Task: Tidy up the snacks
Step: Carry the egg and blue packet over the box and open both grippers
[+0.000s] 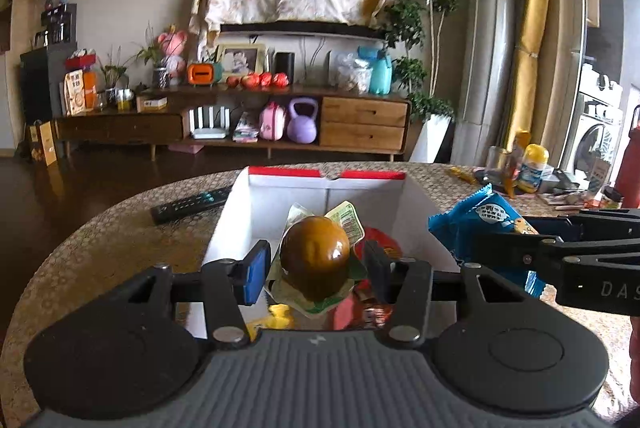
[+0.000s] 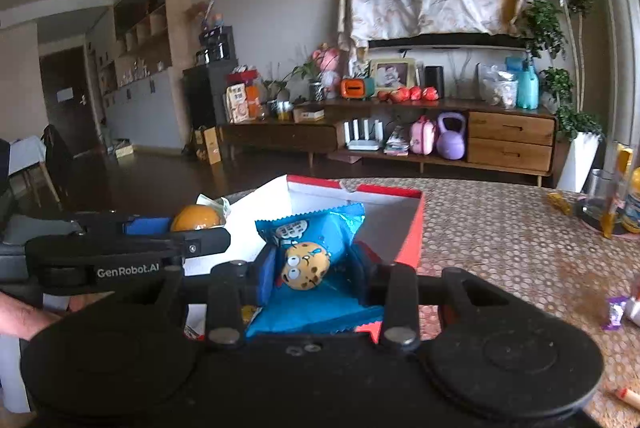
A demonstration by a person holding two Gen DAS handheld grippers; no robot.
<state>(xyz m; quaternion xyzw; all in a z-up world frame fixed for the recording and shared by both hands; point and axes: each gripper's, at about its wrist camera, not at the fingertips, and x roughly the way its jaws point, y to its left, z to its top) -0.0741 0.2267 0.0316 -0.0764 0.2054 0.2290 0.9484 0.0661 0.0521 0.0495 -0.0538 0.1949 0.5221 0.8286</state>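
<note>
The left gripper (image 1: pixel 316 264) hangs over the open white box (image 1: pixel 416 212) with red edges, its jaws spread on either side of a packaged brown egg-shaped snack (image 1: pixel 315 256). The blue pad (image 1: pixel 256 272) on one side stands just beside the packet; whether either pad presses the clear wrapper cannot be told, since the far pad is partly hidden behind it. The snack sits between the jaws, above the box's inside, with a red packet (image 1: pixel 380 240) and a yellow item (image 1: pixel 276 312) lower down beneath the jaws.

The right gripper (image 2: pixel 314 272) pinches a blue cookie packet (image 2: pixel 316 248), its jaws closed in on the crinkled foil on both sides of the printed cookie face. The packet is held over the right part of the box (image 2: pixel 412 228), just past the jaws' tips. To the left of these jaws the other gripper (image 2: pixel 152 232) reaches across with the brown snack (image 2: pixel 196 218) beside its blue pad.

The box rests on the patterned bench (image 1: pixel 120 228). Ahead and to the left of the left jaws a black remote (image 1: pixel 188 204) lies on the bench, just beside the box wall. Far off to the right of the right jaws stand a glass (image 2: pixel 600 200) and a yellow-capped bottle (image 1: pixel 532 168).
</note>
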